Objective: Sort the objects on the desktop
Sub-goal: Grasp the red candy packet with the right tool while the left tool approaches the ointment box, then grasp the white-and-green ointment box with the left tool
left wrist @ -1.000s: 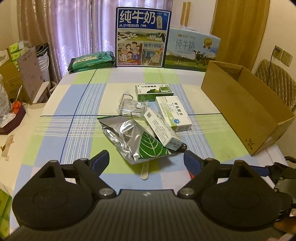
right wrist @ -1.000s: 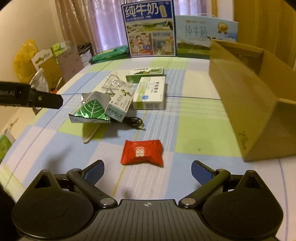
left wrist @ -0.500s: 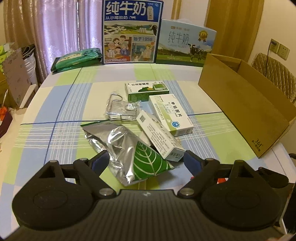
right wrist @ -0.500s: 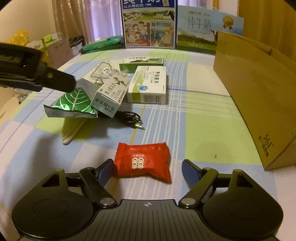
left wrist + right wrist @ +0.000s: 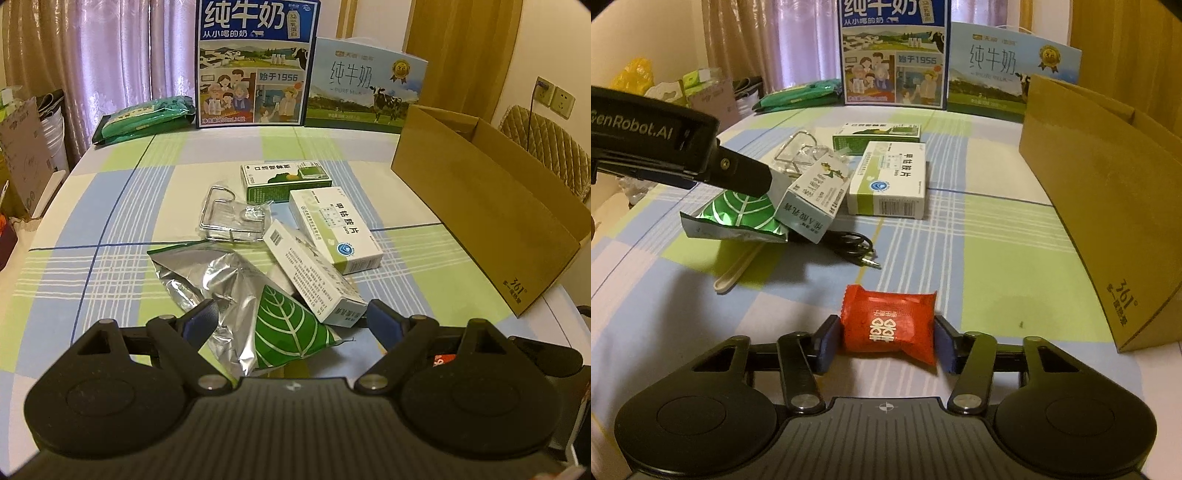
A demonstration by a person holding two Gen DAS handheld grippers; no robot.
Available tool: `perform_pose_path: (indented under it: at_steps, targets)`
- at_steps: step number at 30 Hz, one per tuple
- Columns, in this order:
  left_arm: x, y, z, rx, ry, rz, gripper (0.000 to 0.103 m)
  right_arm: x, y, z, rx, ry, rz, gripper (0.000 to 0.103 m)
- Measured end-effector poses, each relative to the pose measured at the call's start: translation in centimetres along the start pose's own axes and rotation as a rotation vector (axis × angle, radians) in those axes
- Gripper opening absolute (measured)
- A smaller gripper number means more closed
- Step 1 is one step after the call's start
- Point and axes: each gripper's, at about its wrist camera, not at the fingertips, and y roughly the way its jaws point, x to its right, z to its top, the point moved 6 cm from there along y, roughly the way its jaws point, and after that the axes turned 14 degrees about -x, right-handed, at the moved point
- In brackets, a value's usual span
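Note:
A red candy packet (image 5: 888, 325) lies on the checked tablecloth, and my right gripper (image 5: 886, 343) is shut on it, with a blue pad pressing each end. My left gripper (image 5: 291, 321) is open and hovers low over a silver foil pouch with a green leaf (image 5: 236, 295). A long white carton (image 5: 314, 277) leans on that pouch. Behind it are a white-and-green medicine box (image 5: 334, 230), a green box (image 5: 284, 181) and a wire rack in clear wrap (image 5: 229, 218). An open cardboard box (image 5: 480, 206) stands on the right.
A black audio cable (image 5: 849, 247) and a pale wooden stick (image 5: 738, 269) lie between the pile and the candy. Two milk cartons (image 5: 255, 62) and a green pack (image 5: 144, 118) stand along the far edge. A chair (image 5: 543, 147) is behind the cardboard box.
My right gripper moved forward to the red candy packet and closed from wide open onto it. My left gripper moved forward and lower over the foil pouch, staying open.

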Motion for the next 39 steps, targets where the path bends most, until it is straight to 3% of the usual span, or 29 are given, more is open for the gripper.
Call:
perform_pose_path:
  at_steps: [15,21,24,26,31,35,39]
  targets:
    - [3.2,2.2,2.9,0.002,0.084,0.009,0.083,5.2,-0.4,1.6,0.03,0.085,-0.043,0.045]
    - [4.5,5.2,3.8,-0.047,0.141,0.068,0.072,6.1,-0.5,1.3,0.03,0.101,-0.046,0.045]
    - [5.0,6.6,3.3,-0.062,0.186,0.138,0.067,6.2,-0.5,1.1,0.029,0.109,-0.043,0.045]
    - [5.4,7.3,2.8,-0.071,0.228,0.198,0.055,6.3,-0.5,1.1,0.027,0.114,-0.039,0.045]
    - [5.7,7.5,2.4,-0.06,0.252,0.26,0.042,6.5,-0.9,0.9,0.032,0.123,-0.031,0.045]
    - [5.8,6.2,1.7,-0.062,0.221,0.241,0.033,6.6,-1.7,0.8,0.038,0.126,-0.029,0.045]
    - [5.8,3.9,-0.3,-0.063,0.154,0.166,0.033,6.6,-2.8,0.1,0.034,0.134,-0.02,0.045]
